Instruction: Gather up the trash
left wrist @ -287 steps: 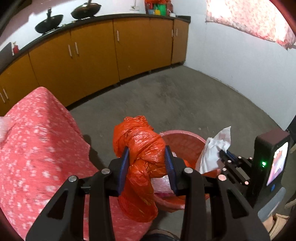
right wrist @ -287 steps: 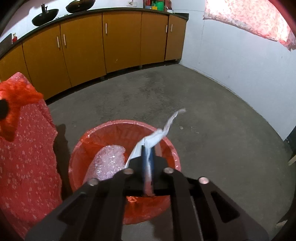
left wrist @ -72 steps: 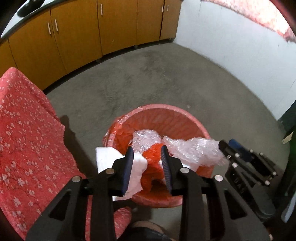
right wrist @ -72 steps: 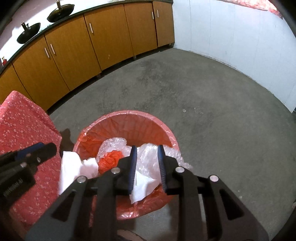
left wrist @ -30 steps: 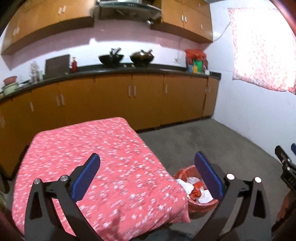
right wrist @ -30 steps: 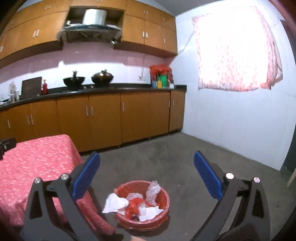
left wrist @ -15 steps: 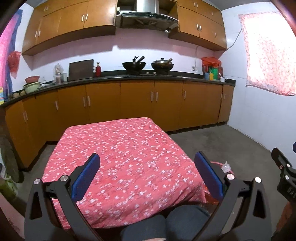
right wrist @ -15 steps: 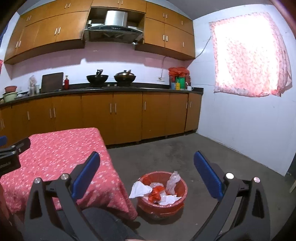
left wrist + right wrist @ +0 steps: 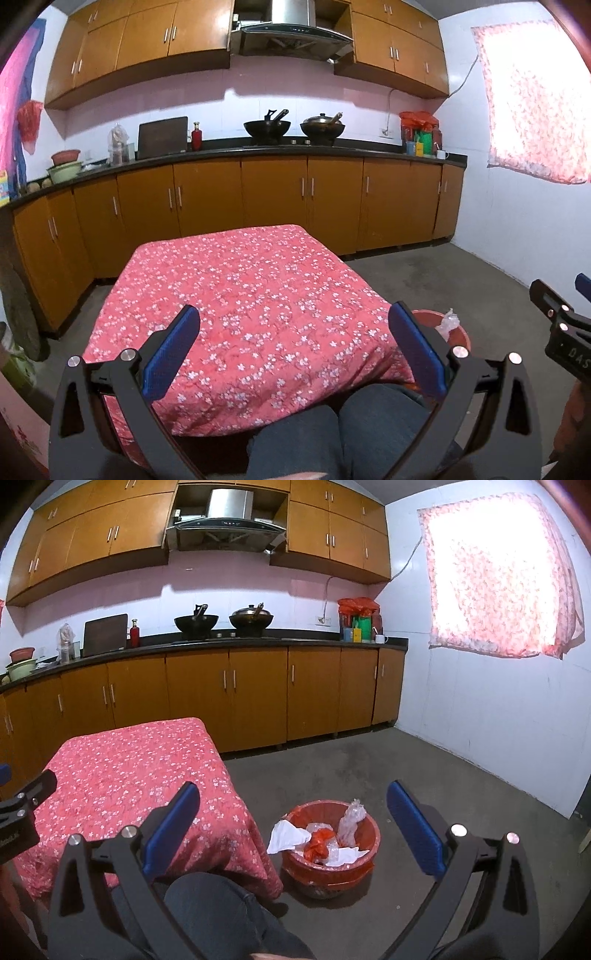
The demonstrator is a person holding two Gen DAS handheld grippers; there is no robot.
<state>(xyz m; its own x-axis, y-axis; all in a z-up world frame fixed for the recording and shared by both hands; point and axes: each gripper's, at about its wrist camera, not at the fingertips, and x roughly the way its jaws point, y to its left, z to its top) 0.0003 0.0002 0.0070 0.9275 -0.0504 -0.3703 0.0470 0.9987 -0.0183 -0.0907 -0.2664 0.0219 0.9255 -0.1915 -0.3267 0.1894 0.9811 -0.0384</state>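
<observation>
Both tongs, left tongs (image 9: pixel 293 349) and right tongs (image 9: pixel 293 829), are released and empty, raised above the person's knees (image 9: pixel 332 424). Trash (image 9: pixel 325 840) sits in the red bin (image 9: pixel 332 871) on the floor, at 3 o'clock of the tabletop (image 9: pixel 129 768).

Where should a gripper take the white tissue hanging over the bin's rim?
Probably the overhanging flap of the white tissue, approached from the bin's table-facing side, jaws closing across the flap. That part droops outside the rim, free of the orange bag and bubble wrap beside it.
</observation>
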